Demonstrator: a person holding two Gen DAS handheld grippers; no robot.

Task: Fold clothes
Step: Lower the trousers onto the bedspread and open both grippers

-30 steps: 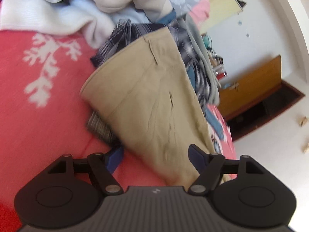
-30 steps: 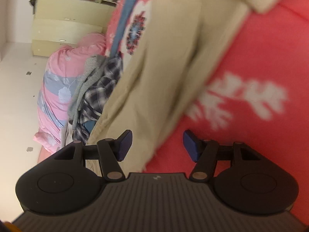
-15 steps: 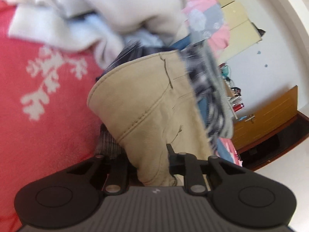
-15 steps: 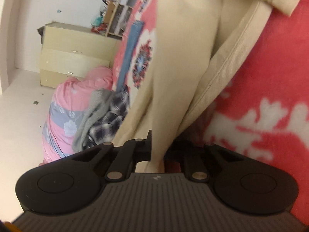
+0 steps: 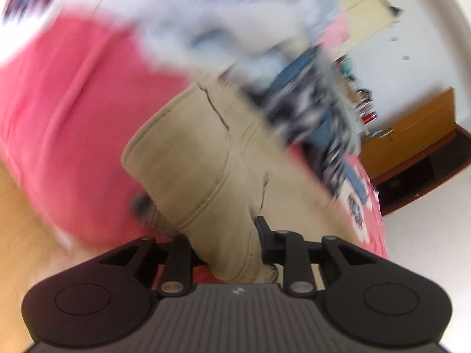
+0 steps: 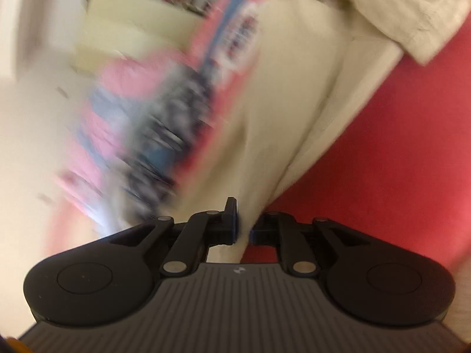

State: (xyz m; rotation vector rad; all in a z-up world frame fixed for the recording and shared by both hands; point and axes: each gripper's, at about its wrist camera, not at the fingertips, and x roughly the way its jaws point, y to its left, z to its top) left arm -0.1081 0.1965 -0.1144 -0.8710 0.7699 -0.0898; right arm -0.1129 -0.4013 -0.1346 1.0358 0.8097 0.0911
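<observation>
Both tools are on the khaki trousers, and this looks like the carry phase of a fold. The left tool [image 5: 226, 244] has a thick bunched wad of the khaki trousers [image 5: 200, 158] between its jaws, the pads pressing the cloth from both sides, though the jaws are easing a touch wider on that bulk. In the right wrist view, the right tool [image 6: 243, 229] pinches a thinner edge of the same trousers [image 6: 288, 123], jaws opening slightly too, with fabric plainly caught between them. The garment drapes away from both tools over the red blanket [image 5: 67, 117] on the bed, so it sits partly lifted, partly trailing on the bedding. Beyond it lies a jumble of other clothes [image 5: 309, 108], checked and blue, too smeared by blur to sort out, and a pale garment [image 6: 397, 8] lies near the top of the right wrist view. My read: the grasp is made and the held end is being swung across to lay one half over the other. The next move calls for keeping both pinches firm, travelling together so the cloth stays taut between them, then lowering the held edge square onto the far part before letting go. Slack grips here could drop a corner.
</observation>
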